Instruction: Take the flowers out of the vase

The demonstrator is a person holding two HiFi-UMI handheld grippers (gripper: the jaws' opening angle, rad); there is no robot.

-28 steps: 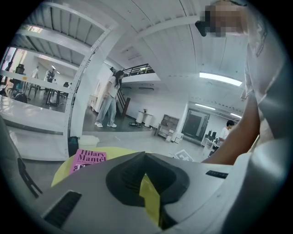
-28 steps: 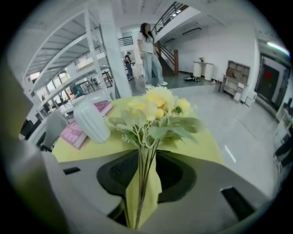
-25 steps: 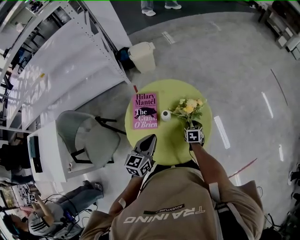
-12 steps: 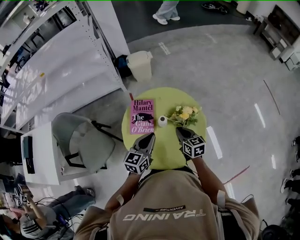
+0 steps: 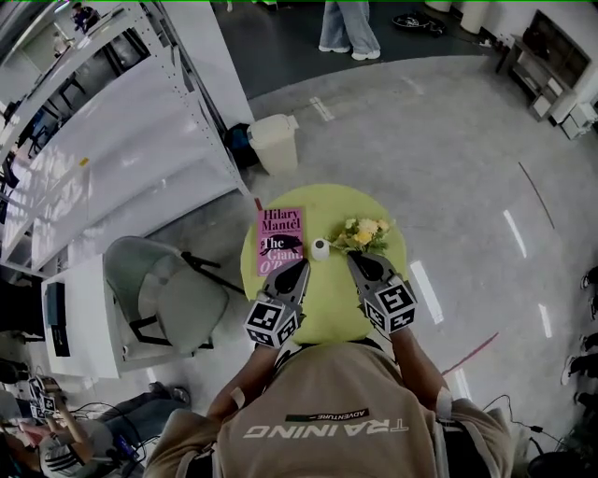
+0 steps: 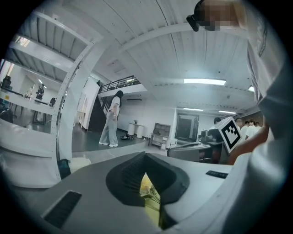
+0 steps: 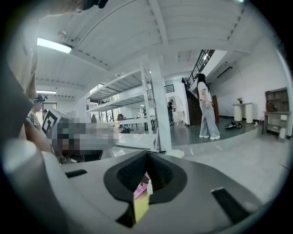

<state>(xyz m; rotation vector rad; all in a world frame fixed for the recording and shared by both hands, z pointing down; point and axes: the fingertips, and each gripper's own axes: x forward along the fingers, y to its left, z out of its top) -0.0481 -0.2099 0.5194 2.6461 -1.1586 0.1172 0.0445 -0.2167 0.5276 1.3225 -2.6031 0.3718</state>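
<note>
Yellow-and-cream flowers (image 5: 363, 232) lie just right of the small white vase (image 5: 320, 248) on the round lime-green table (image 5: 329, 297), apparently already out. My left claw (image 5: 301, 267) and right claw (image 5: 354, 262) flank the vase, clenched, empty.

I count one round green table (image 5: 329, 303), and on it one pink book (image 5: 280, 238), one small white vase (image 5: 320, 249) and one bunch of yellow flowers (image 5: 363, 233). There are two grippers, the left gripper (image 5: 302, 268) and the right gripper (image 5: 356, 261), each with one marker cube. Beside the table there is one grey chair (image 5: 173, 289), and further off one cream bin (image 5: 276, 142). One person (image 5: 327, 411) holds the grippers and one more onlooker (image 5: 350, 28) stands far across the floor. The others in the near corner are too crowded to count.
</note>
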